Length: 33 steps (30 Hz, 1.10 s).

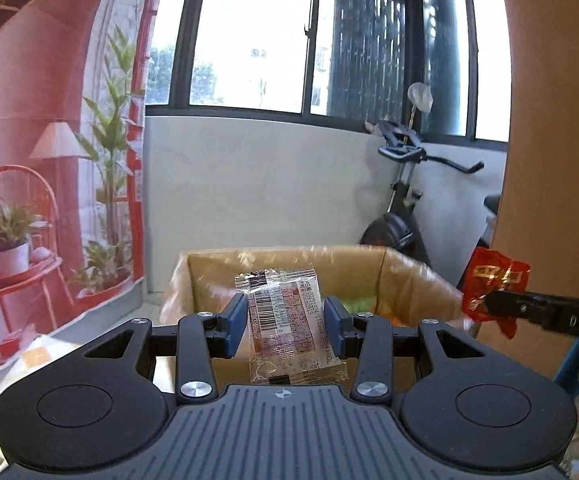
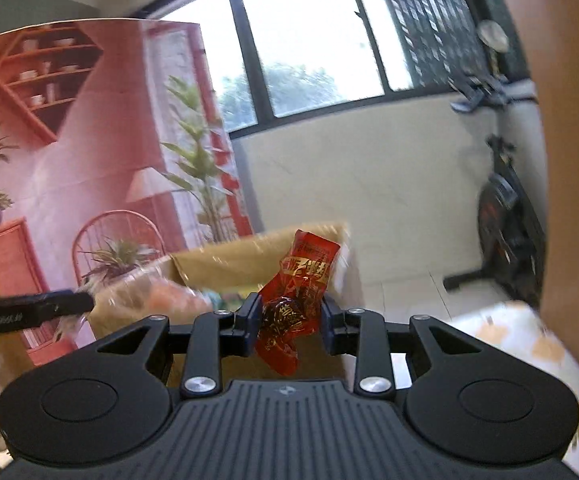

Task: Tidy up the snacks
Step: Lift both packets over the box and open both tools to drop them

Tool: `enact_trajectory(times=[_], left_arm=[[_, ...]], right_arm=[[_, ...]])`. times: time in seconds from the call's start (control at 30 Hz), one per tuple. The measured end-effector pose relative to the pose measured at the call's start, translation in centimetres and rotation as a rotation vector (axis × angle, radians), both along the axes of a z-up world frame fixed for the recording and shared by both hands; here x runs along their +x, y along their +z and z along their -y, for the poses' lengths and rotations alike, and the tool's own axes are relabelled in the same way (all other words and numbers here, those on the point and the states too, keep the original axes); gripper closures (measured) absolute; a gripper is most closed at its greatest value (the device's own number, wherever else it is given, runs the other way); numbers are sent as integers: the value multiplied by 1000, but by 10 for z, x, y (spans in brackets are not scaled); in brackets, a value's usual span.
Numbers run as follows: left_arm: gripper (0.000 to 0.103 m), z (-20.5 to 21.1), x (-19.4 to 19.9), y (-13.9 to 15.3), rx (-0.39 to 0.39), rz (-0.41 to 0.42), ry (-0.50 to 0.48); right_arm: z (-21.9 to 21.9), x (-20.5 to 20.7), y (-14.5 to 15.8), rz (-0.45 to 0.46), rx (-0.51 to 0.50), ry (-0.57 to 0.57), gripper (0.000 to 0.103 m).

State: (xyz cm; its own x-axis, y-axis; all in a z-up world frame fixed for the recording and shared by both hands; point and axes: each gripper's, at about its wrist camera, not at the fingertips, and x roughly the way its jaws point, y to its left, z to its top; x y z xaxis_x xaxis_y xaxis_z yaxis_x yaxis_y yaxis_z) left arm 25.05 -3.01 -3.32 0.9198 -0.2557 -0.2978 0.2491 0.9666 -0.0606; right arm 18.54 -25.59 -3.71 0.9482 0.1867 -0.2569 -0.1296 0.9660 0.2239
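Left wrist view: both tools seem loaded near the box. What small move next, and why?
Probably ease the left tool forward a touch, then open it. Its clear packet is between the pads and already lines up with the open box, which has snacks inside. The right tool holds a red packet off to the side, at the box's edge, so it can wait.

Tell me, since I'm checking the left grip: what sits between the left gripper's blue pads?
In the left wrist view, a clear-wrapped snack bar stands between the left gripper's pads, above the cardboard box.
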Motion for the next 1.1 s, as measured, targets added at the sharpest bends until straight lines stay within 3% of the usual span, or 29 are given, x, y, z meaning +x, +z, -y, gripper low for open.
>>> enact_trajectory(times=[0.17,0.4,0.8,0.9,1.03,1.1], left_arm=[[59,4,37,7,-11,-28,-6],[59,3,77,-6,-28,-123,-14],[57,-10,92,-16,4,-191,-11],[53,-9,93,-16,7,-226,-7],[31,-10,89,-11,14,-237,6],[25,-11,85,-5,21,-229,17]], right_arm=[[-14,39,16,15,-15,47,71],[-28,97,7,-113,35,86,71],[-39,125,-7,-202,14,88,70],[-41,126,-8,-211,-4,77,67],[-50,125,-6,-222,-77,44,64],[-52,122,-4,-220,-98,38,57]])
